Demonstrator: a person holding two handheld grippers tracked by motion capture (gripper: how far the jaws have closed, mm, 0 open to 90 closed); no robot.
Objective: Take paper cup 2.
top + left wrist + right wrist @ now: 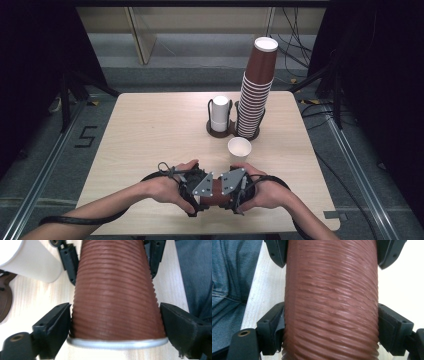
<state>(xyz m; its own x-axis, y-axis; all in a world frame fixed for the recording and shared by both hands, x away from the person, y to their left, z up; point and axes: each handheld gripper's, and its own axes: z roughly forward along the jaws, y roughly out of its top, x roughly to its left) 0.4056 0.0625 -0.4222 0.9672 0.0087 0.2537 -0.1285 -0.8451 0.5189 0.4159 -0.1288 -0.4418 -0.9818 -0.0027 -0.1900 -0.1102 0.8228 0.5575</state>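
Brown and ribbed, the paper cup stack (218, 189) lies sideways low over the worktop's (150, 130) near edge, where we clamp it between left tool (196, 192) and right tool (236, 191).

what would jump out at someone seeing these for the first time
Probably the tall leaning stack of brown cups in a holder at the table's far side, beside a short white stack. Then, at the near edge, the left claw and right claw both clamped on one ribbed brown cup lying sideways between them.
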